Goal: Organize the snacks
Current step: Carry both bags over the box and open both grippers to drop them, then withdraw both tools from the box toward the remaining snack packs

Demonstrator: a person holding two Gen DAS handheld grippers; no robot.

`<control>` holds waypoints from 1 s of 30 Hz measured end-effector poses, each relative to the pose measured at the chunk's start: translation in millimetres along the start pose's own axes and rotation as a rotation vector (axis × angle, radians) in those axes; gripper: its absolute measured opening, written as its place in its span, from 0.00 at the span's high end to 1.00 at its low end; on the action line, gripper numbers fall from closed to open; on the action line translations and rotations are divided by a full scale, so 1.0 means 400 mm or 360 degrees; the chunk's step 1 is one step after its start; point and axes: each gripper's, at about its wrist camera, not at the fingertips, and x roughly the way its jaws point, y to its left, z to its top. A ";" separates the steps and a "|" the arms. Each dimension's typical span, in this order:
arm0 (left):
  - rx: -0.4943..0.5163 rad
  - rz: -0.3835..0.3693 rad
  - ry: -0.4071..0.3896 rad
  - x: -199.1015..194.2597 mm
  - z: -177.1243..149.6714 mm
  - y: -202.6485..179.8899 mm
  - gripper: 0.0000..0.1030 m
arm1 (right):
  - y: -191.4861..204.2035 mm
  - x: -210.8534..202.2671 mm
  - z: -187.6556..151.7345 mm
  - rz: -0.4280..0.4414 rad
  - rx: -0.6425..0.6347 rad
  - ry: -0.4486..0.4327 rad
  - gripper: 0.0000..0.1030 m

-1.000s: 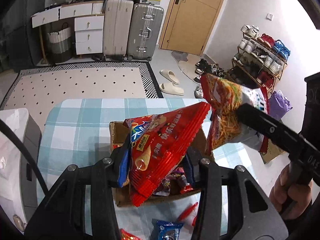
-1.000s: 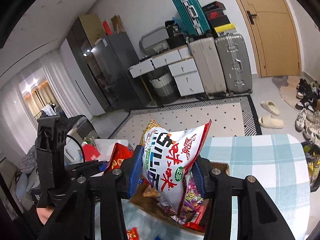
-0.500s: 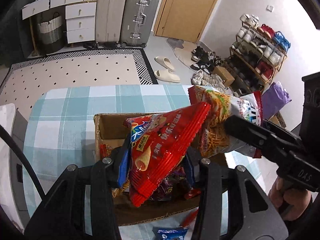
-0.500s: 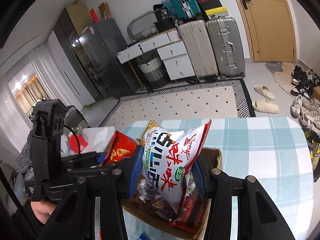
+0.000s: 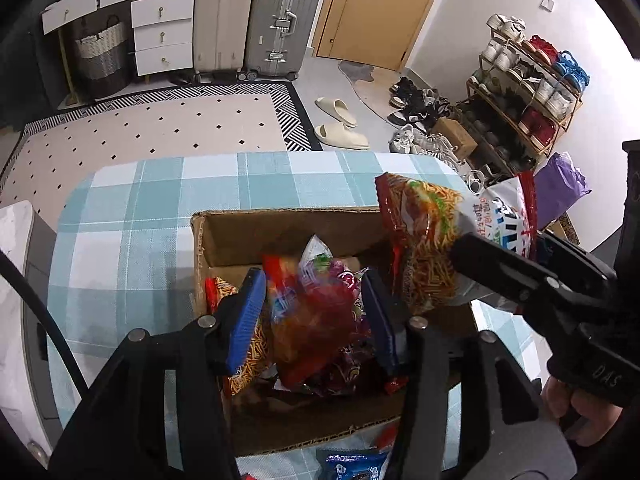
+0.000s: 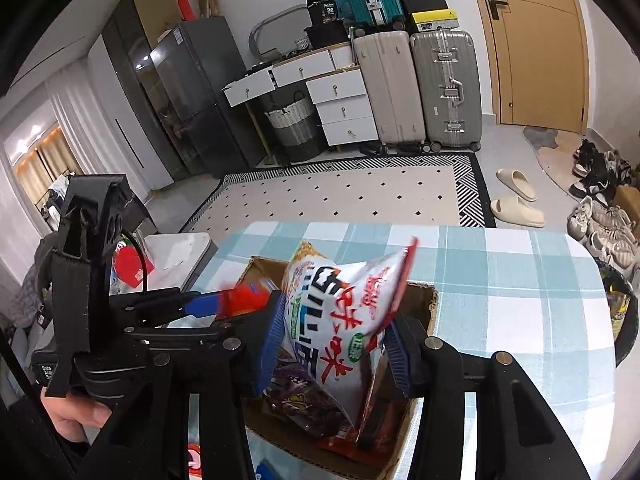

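From my left wrist camera, my left gripper (image 5: 316,316) has its jaws opening, and the blurred red snack bag (image 5: 316,320) between them is slipping free over the cardboard box (image 5: 280,232) on the checked tablecloth (image 5: 140,208). From my right wrist camera, my right gripper (image 6: 334,340) pinches the white noodle-snack bag (image 6: 340,312) above the box's near right corner.

left hand-held gripper (image 5: 314,316) jaws opening, right hand-held gripper (image 6: 334,344) clamped

Two suitcases (image 5: 250,20) beside a drawer unit (image 5: 162,32) — slippers (image 5: 340,122), probably beige, near the rug (image 5: 160,128).
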 end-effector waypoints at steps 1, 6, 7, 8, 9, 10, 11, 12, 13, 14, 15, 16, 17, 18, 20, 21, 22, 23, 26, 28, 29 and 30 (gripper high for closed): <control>0.0002 0.0001 -0.0003 -0.005 0.000 -0.001 0.52 | 0.003 -0.003 0.001 0.0003 0.0001 -0.0009 0.54; 0.0035 0.0059 -0.0061 -0.045 -0.004 -0.011 0.40 | 0.021 -0.016 0.002 0.0001 -0.0025 -0.0021 0.54; 0.0037 0.0064 -0.0074 -0.053 -0.006 -0.011 0.39 | 0.023 -0.017 0.002 -0.0004 -0.0028 -0.0021 0.54; 0.0039 0.0067 -0.0084 -0.062 -0.008 -0.011 0.38 | 0.024 -0.018 0.002 -0.0012 -0.0030 -0.0017 0.54; 0.0039 0.0081 -0.0088 -0.071 -0.010 -0.011 0.36 | 0.026 -0.018 0.002 -0.0014 -0.0032 -0.0010 0.53; 0.0038 0.0087 -0.0092 -0.077 -0.012 -0.011 0.36 | 0.024 -0.016 0.000 -0.0016 -0.0036 0.0000 0.52; 0.0037 0.0085 -0.0096 -0.084 -0.015 -0.010 0.34 | 0.026 -0.019 -0.001 -0.0029 -0.0044 -0.0007 0.51; 0.0037 0.0089 -0.0100 -0.093 -0.019 -0.011 0.33 | 0.031 -0.023 -0.002 -0.0041 -0.0051 -0.0015 0.49; 0.0037 0.0098 -0.0106 -0.102 -0.021 -0.011 0.33 | 0.034 -0.025 -0.003 -0.0060 -0.0062 -0.0019 0.48; 0.0038 0.0107 -0.0114 -0.112 -0.024 -0.012 0.32 | 0.039 -0.029 -0.003 -0.0080 -0.0075 -0.0016 0.48; 0.0039 0.0110 -0.0120 -0.122 -0.027 -0.015 0.31 | 0.043 -0.034 -0.004 -0.0085 -0.0082 -0.0024 0.47; 0.0040 0.0112 -0.0126 -0.132 -0.031 -0.016 0.31 | 0.047 -0.043 -0.005 -0.0080 -0.0088 -0.0035 0.46; 0.0040 0.0116 -0.0133 -0.142 -0.034 -0.017 0.31 | 0.050 -0.050 -0.006 -0.0086 -0.0093 -0.0039 0.46; 0.0043 0.0121 -0.0140 -0.156 -0.038 -0.020 0.31 | 0.052 -0.056 -0.007 -0.0089 -0.0096 -0.0045 0.46; 0.0050 0.0124 -0.0154 -0.179 -0.047 -0.025 0.30 | 0.058 -0.079 -0.009 -0.0079 -0.0098 -0.0070 0.46; 0.0057 0.0132 -0.0160 -0.192 -0.053 -0.029 0.29 | 0.061 -0.092 -0.009 -0.0078 -0.0098 -0.0084 0.46; 0.0065 0.0138 -0.0167 -0.205 -0.058 -0.034 0.29 | 0.062 -0.102 -0.010 -0.0078 -0.0098 -0.0096 0.45; 0.0074 0.0143 -0.0173 -0.218 -0.062 -0.042 0.29 | 0.065 -0.118 -0.010 -0.0073 -0.0097 -0.0112 0.45; 0.0100 0.0170 -0.0210 -0.264 -0.083 -0.059 0.29 | 0.080 -0.169 -0.012 -0.0074 -0.0106 -0.0161 0.42; 0.0116 0.0192 -0.0246 -0.300 -0.099 -0.072 0.28 | 0.089 -0.194 -0.014 -0.0068 -0.0114 -0.0186 0.39; 0.0121 0.0204 -0.0263 -0.316 -0.106 -0.078 0.26 | 0.096 -0.211 -0.016 -0.0065 -0.0120 -0.0199 0.39; 0.0124 0.0224 -0.0290 -0.336 -0.116 -0.085 0.23 | 0.103 -0.229 -0.020 -0.0062 -0.0128 -0.0213 0.38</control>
